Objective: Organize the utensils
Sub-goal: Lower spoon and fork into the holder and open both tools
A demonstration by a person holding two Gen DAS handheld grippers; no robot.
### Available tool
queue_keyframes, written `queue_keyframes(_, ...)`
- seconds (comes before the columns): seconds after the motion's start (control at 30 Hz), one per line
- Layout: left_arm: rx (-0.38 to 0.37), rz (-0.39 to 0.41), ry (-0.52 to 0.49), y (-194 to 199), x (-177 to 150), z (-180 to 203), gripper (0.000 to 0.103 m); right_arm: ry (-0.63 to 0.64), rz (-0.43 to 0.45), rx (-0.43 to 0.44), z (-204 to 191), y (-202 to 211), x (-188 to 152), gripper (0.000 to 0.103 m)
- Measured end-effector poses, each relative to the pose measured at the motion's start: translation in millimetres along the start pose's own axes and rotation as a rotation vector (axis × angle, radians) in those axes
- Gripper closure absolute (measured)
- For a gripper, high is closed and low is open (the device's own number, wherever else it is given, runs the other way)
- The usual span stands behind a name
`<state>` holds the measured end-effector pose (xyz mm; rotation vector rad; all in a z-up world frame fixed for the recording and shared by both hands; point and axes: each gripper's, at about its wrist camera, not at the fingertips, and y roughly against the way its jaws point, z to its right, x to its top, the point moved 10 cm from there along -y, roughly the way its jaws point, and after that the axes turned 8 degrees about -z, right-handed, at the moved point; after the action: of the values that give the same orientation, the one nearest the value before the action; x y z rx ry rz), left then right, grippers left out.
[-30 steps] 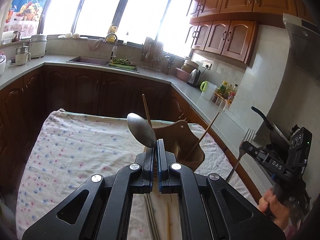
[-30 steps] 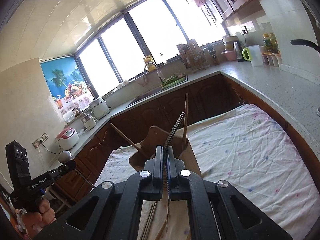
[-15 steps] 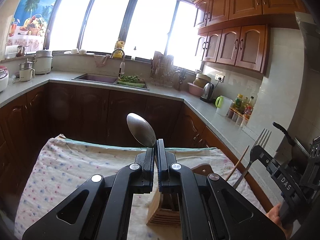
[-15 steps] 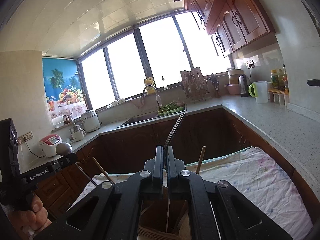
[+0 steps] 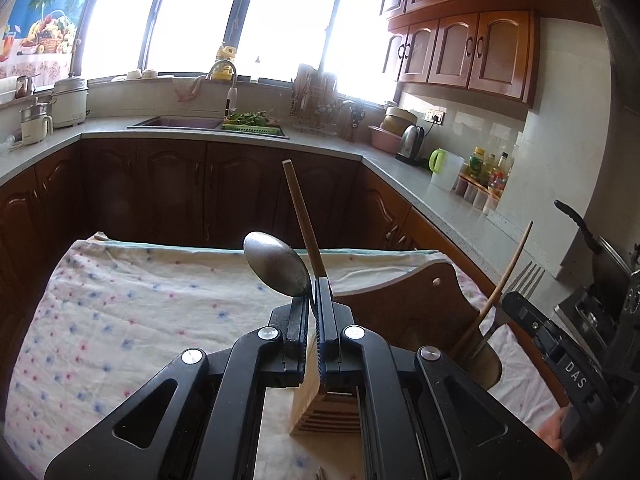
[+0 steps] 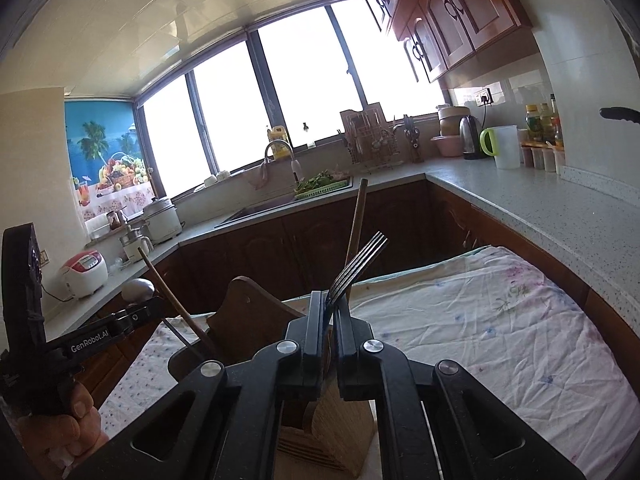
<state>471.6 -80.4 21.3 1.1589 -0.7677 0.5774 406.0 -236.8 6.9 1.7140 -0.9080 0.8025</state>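
Observation:
My left gripper (image 5: 313, 300) is shut on a metal spoon (image 5: 277, 263), bowl up, just above the wooden utensil holder (image 5: 404, 304). My right gripper (image 6: 329, 312) is shut on a metal fork (image 6: 356, 266), tines up, over the same holder (image 6: 248, 308). Two wooden chopsticks (image 5: 303, 220) (image 5: 500, 284) stand in the holder. The right gripper and fork (image 5: 524, 280) show at the right of the left wrist view. The left gripper (image 6: 132, 316) with the spoon bowl (image 6: 138, 290) shows at the left of the right wrist view.
The holder stands on a table under a flowered white cloth (image 5: 140, 304). Dark cabinets and a grey counter (image 6: 540, 208) wrap around behind it, with a sink (image 5: 180, 122), kettle (image 5: 412, 138) and bottles. Metal chopstick tips (image 5: 320, 474) lie near the front edge.
Both grippers have tilted back down toward the table, so the holder sits higher and closer under the fingers. Spoon and fork stay gripped.

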Motion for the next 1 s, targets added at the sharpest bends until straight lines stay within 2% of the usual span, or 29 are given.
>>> queue_keyframes(0.2, -0.018, -0.048, -0.022, -10.7, -13.0, 8.9, 0.099, -0.018, -0.085, 0.029, 2.0, -14.4, -16.3, 0.098)
queue_keyframes(0.33, -0.019, -0.064, -0.018, -14.1, -14.9, 8.9, 0.096, -0.033, -0.101, 0.042, 4.3, -16.1, -17.9, 0.097)
queue_keyframes(0.37, -0.020, -0.068, -0.015, -14.8, -15.2, 8.1, 0.094, -0.038, -0.102, 0.047, 4.7, -15.7, -17.6, 0.094)
queue_keyframes(0.63, -0.011, -0.073, -0.005, -10.8, -14.9, 5.2, 0.089, -0.071, -0.118, 0.071, 6.7, -13.2, -14.6, 0.093)
queue_keyframes(0.7, -0.006, -0.070, 0.001, -8.1, -14.5, 3.4, 0.072, -0.085, -0.113, 0.067, 9.0, -10.8, -12.8, 0.090)
queue_keyframes(0.73, -0.004, -0.066, 0.003, -6.2, -14.3, 3.0, 0.069, -0.093, -0.110, 0.071, 9.8, -9.2, -11.7, 0.086)
queue_keyframes(0.83, 0.000, -0.069, 0.010, -1.8, -15.9, 0.8, 0.063, -0.108, -0.095, 0.067, 12.7, -3.3, -6.6, 0.076)
queue_keyframes(0.9, 0.001, -0.068, 0.017, 1.5, -18.3, -0.8, 0.055, -0.114, -0.089, 0.062, 14.6, -0.1, -4.2, 0.072)
queue_keyframes(1.0, 0.005, -0.075, 0.026, 6.0, -24.6, -3.8, 0.051, -0.123, -0.080, 0.057, 17.6, 4.7, -2.1, 0.064)
